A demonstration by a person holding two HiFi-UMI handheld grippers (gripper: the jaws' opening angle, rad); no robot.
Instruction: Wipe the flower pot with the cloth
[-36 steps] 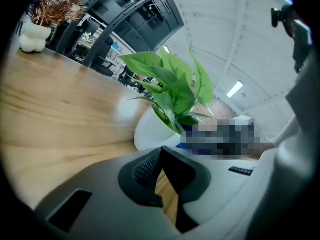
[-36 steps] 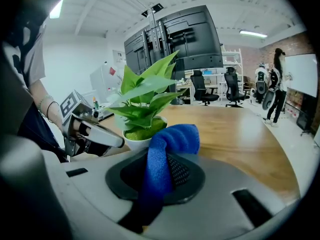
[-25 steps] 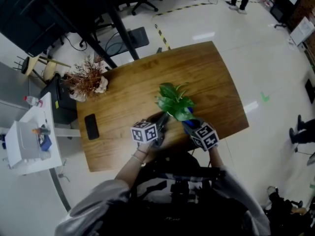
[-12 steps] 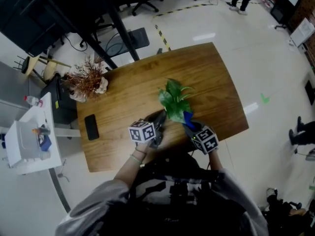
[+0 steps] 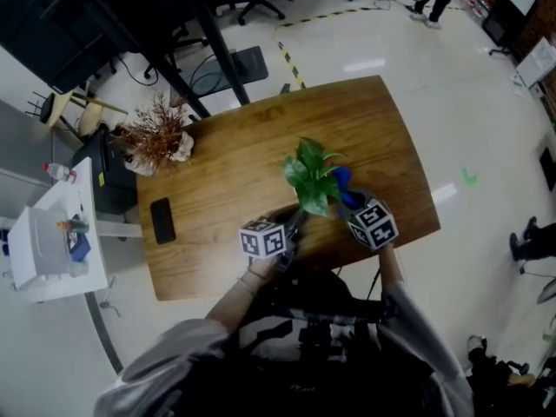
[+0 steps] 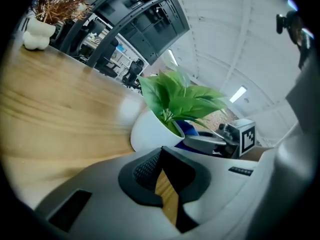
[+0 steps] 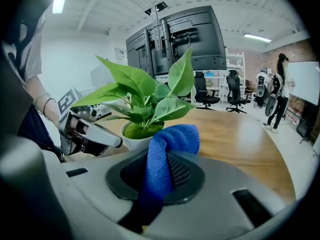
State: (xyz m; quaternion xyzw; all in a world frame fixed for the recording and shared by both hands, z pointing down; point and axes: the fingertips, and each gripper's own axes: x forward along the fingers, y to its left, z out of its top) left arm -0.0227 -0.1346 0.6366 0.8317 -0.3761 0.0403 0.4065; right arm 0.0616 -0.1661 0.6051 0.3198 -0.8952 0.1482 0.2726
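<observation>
A leafy green plant [image 5: 311, 176] stands in a white flower pot [image 6: 150, 132] near the front edge of the wooden table [image 5: 234, 168]. My right gripper [image 7: 167, 156] is shut on a blue cloth [image 7: 167, 144], which is held against the pot's right side [image 5: 342, 180]. The pot [image 7: 135, 140] shows just beyond the cloth in the right gripper view. My left gripper [image 6: 161, 151] is shut with nothing in it, its tips close to the pot's left side [image 5: 298, 218]. From the head view the leaves hide the pot.
A dried reddish plant in a white vase [image 5: 156, 139] stands at the table's left rear. A black phone [image 5: 162, 222] lies near the left edge. A white stand [image 5: 52, 241] is beside the table. Office chairs and a person [image 7: 277, 91] are farther off.
My right gripper has carried the blue cloth away from me along the pot's right side. The left gripper has shifted slightly right and toward me. The plant has stayed in place.
</observation>
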